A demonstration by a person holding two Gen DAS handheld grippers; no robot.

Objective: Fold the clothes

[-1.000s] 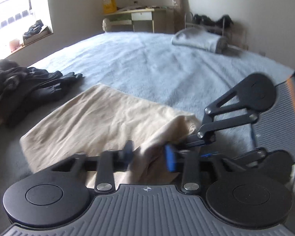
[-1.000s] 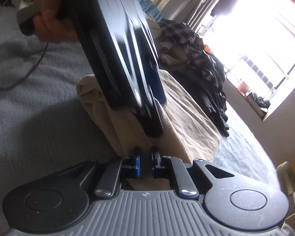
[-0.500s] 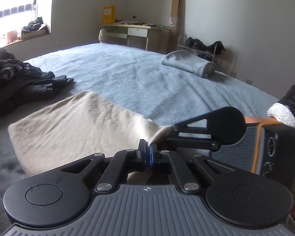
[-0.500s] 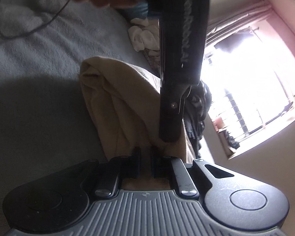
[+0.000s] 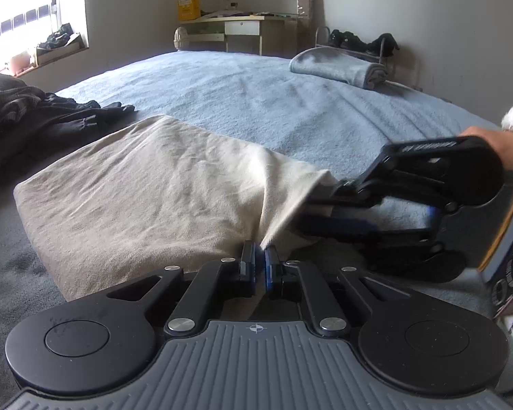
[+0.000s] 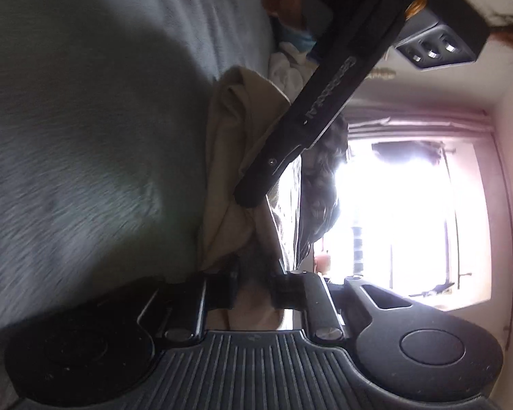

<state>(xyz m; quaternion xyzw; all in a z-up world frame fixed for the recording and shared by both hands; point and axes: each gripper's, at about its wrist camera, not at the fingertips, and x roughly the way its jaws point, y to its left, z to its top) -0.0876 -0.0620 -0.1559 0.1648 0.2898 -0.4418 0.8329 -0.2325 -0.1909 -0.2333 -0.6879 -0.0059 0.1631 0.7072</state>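
A beige folded garment (image 5: 147,191) lies on the blue-grey bed (image 5: 242,102). My left gripper (image 5: 260,260) is shut on a fold of cloth at the garment's near edge. My right gripper (image 5: 311,213) comes in from the right at the garment's right corner, held by a hand (image 5: 496,147). Its jaws are opening. In the right wrist view, rolled on its side, the right gripper (image 6: 254,288) has a wide gap with beige cloth (image 6: 229,157) lying loosely in it, the pads not pressing. The left gripper (image 6: 253,194) crosses that view as a black bar touching the cloth.
A heap of dark clothes (image 5: 34,116) lies at the left of the bed. A folded grey towel (image 5: 338,68) sits at the far right. An orange and black device (image 5: 509,256) stands close on the right. A desk (image 5: 236,32) and a window (image 5: 17,17) lie beyond the bed.
My left gripper went from open around the cloth edge to shut on it. My right gripper rolled onto its side, sank toward the bed, and its jaws parted.
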